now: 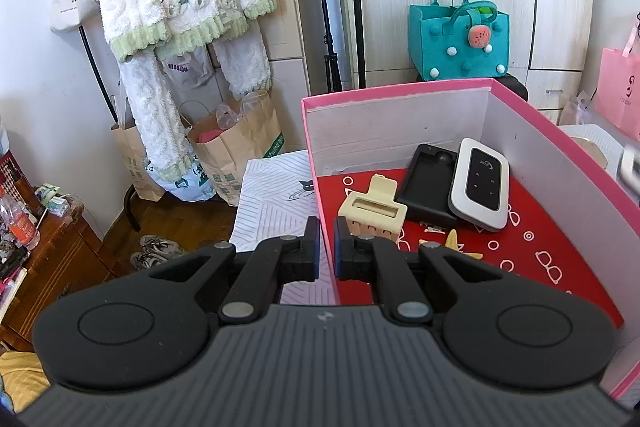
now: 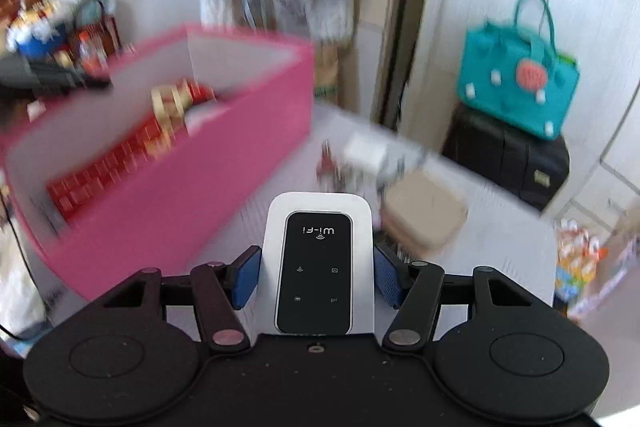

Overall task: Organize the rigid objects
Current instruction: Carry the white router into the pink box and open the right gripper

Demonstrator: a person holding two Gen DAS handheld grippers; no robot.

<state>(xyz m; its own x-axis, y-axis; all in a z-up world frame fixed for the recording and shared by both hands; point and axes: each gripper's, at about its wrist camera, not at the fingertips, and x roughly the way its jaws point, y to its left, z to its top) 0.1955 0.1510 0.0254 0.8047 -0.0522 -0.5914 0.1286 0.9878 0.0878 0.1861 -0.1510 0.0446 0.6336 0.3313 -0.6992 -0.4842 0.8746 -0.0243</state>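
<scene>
**Second Wi-Fi unit clamped by right gripper, outside the box; left gripper pinching the box wall**

The white Wi-Fi router [image 2: 319, 263] with the black face sits lengthwise between the blue pads [image 2: 246, 277] of the right gripper [image 2: 319, 277], both pads bearing on its long sides. It is carried in the air, over the pale table [image 2: 492, 203] and just outside the long wall of the pink box [image 2: 168, 195]. Background is smeared; the router is sharp. Gripping across the short width leaves the far end free, which should suit lowering it end-first into the box (judgement).

Left gripper [image 1: 327, 251]: jaws drawn together on the near-left wall of the pink box [image 1: 400, 93], one pad outside, one inside. Probably there to steady the light card box while the other hand loads it (judgement).

Left wrist view only: contents on the red patterned floor. A matching white router [image 1: 480, 187] lies at the far-right corner, leaning on a black case [image 1: 430, 183]; a cream hair claw [image 1: 374, 211] lies near the left wall; a yellow star-shaped piece [image 1: 452, 241] is close to the gripper. A blurred grey streak at the right edge may be the right tool; cannot confirm.

Right wrist view only: the held router, a tan square item [image 2: 426, 215] and small clutter left on the table beyond it. Box contents are too blurred there to identify.

Both views show a teal felt bag [image 1: 460, 39] by the wardrobe.
</scene>
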